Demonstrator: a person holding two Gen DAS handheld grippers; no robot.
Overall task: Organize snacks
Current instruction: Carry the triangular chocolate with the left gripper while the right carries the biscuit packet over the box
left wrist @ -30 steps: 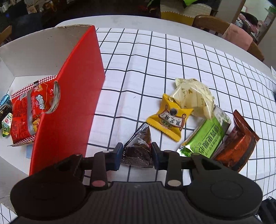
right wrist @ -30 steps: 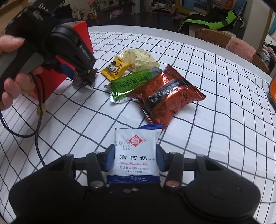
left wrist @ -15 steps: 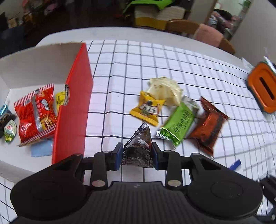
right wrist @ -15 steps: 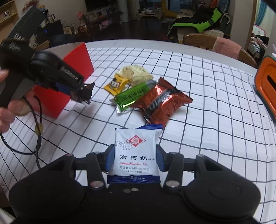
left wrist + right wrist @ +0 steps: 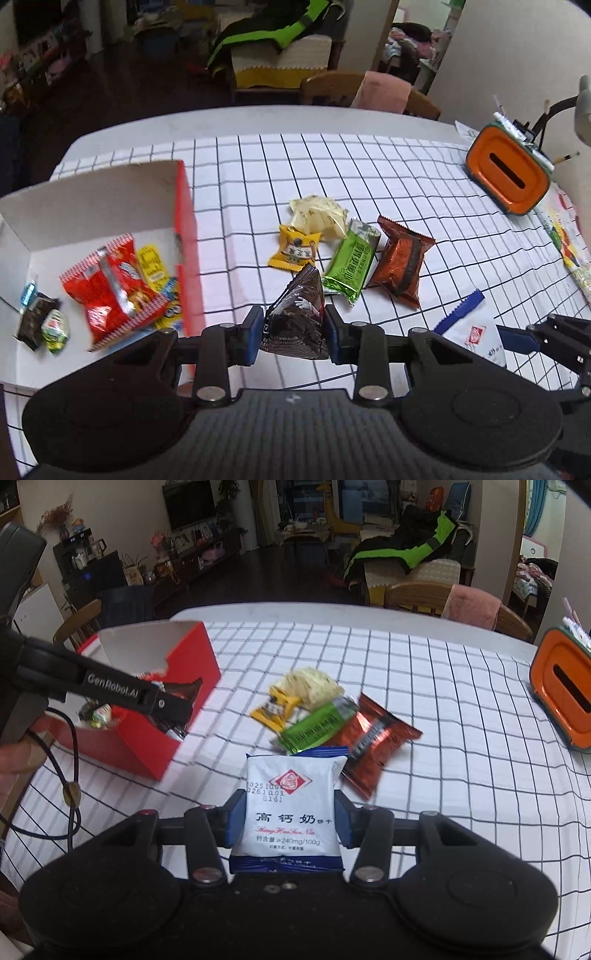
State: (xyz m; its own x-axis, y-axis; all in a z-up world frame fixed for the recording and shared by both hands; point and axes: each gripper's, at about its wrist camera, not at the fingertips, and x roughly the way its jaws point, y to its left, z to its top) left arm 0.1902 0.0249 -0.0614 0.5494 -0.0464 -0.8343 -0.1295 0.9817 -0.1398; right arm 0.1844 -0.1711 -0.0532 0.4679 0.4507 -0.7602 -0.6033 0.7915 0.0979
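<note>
Left wrist: dark triangular snack (image 5: 297,319) clamped between hand-held gripper (image 5: 291,330) pads.

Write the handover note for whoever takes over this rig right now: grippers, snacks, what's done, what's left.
Left gripper: jaws shut on the dark triangular snack, held above the table.
Right gripper: jaws shut on the white milk-biscuit pack, also held above the table.
Red box: holds a red packet and several small sweets.
Left on the checked cloth: yellow candy, cream wrapper, green bar, brown pack.
Next, likely: drop both held snacks into the box, then fetch those four.
</note>
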